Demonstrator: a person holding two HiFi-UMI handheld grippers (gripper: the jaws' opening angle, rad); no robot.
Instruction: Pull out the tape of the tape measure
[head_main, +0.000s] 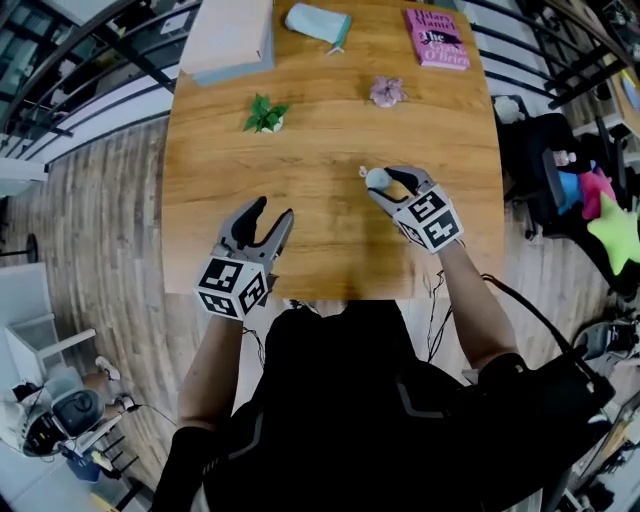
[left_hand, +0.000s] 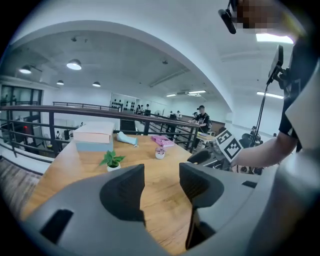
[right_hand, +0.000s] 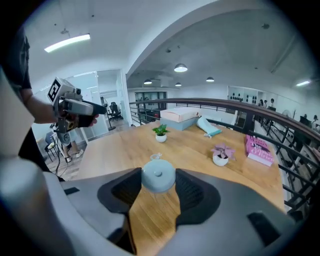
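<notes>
Here the right gripper (head_main: 384, 182) is closed on the round tape measure (right_hand: 158, 175). Its small pull tab (right_hand: 155, 157) sits on the far-left side of the tape measure. The left gripper (head_main: 274, 210), wide and empty, is well apart to the left of it.

Wooden table (head_main: 330, 190), small green plant (head_main: 265, 114), pink flower pot (head_main: 386, 91), pink book (head_main: 436, 38), pale box (head_main: 232, 38), teal pouch (head_main: 318, 22)

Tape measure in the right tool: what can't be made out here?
- Tape measure: its sides, right gripper view, covered by the right tool's pads.
- Its tape tab, head and right gripper views: too small to tell whether any tape is out.
- Box, head view: far end cut off by the top edge.
</notes>
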